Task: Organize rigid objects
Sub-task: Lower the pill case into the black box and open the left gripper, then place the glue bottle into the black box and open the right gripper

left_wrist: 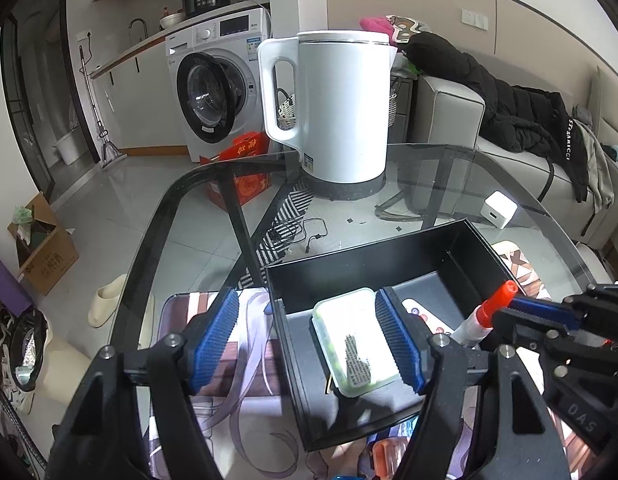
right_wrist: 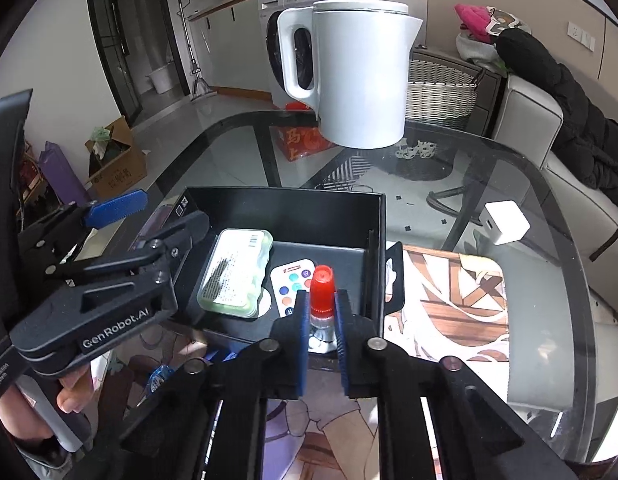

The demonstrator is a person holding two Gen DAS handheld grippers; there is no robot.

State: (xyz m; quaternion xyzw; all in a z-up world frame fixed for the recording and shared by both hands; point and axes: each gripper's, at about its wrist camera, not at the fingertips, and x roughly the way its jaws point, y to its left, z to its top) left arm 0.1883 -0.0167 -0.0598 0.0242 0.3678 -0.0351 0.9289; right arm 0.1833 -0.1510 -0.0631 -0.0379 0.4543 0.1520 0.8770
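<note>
A black tray (right_wrist: 285, 204) sits on a glass worktop (right_wrist: 489, 168), with a white electric kettle (left_wrist: 341, 108) standing behind it. The right gripper (right_wrist: 322, 322) is clamped on a small bottle with a red cap (right_wrist: 321, 280), its blue pads pressed to both sides of the neck, above the tray's near right corner. The right wrist view shows what lies under the bottle: a white remote with coloured buttons (right_wrist: 291, 280) flat on the tray floor, touching a pale green lidded box (right_wrist: 237, 272) to its left. In the left wrist view the remote is mostly hidden, only a sliver showing past the blue finger. That view shows the left gripper (left_wrist: 309, 340) standing wide apart, holding nothing, straddling the tray's left wall, one finger outside it and the other beside the green box (left_wrist: 357, 340). It also catches the red-capped bottle (left_wrist: 497, 304) from the side, tilted in the right gripper (left_wrist: 505, 310). A white charger cube (right_wrist: 505, 222) rests on the worktop beyond the tray, and a printed mat (right_wrist: 453, 300) lies to the tray's right.
</note>
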